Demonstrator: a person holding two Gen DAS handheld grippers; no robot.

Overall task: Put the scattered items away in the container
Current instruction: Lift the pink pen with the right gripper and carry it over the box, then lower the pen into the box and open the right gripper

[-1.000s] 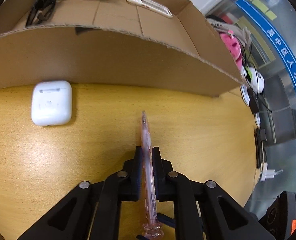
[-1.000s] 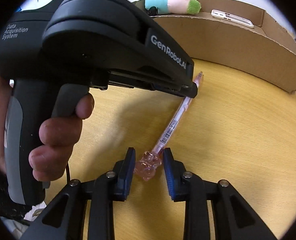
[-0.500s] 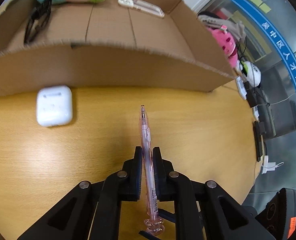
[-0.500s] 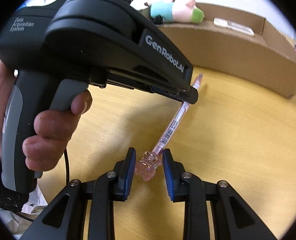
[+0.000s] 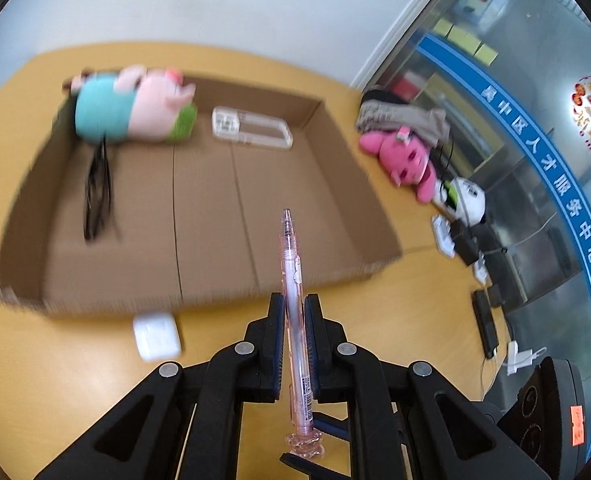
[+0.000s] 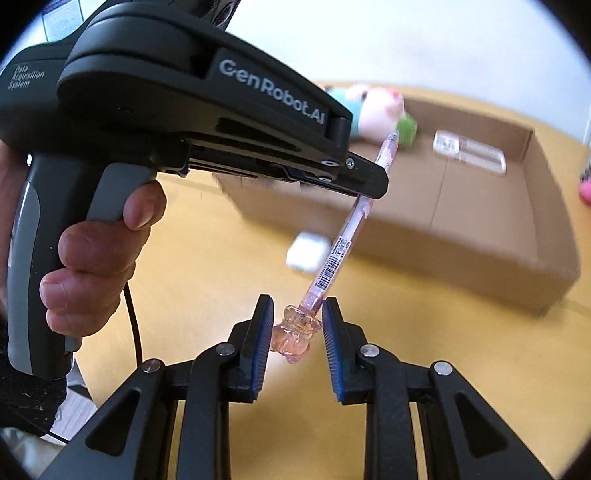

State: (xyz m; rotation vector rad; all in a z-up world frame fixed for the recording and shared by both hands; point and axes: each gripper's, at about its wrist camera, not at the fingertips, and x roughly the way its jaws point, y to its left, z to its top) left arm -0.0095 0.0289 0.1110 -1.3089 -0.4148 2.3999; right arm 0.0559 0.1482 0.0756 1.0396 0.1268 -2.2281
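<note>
A clear pink pen (image 5: 291, 264) with a bear-shaped cap is held up in the air, tip toward the cardboard box (image 5: 215, 208). My left gripper (image 5: 294, 300) is shut on its barrel. My right gripper (image 6: 297, 308) has its blue pads against the bear cap, and its jaws are closing. In the right wrist view the left gripper (image 6: 369, 188) and the hand holding it fill the left side, and the pen (image 6: 335, 256) runs from one gripper to the other. A white earbud case (image 5: 155, 336) lies on the table just in front of the box's near wall.
Inside the box lie a plush pig (image 5: 135, 108), a clear phone case (image 5: 251, 132) and a black object (image 5: 97, 192). A pink plush (image 5: 407, 160), chargers and cables sit on the table's right edge. The wooden tabletop (image 5: 47, 360) surrounds the box (image 6: 475, 208).
Both grippers have risen with the pen between them. The box floor now shows from above, and the earbud case sits lower and smaller in view.
</note>
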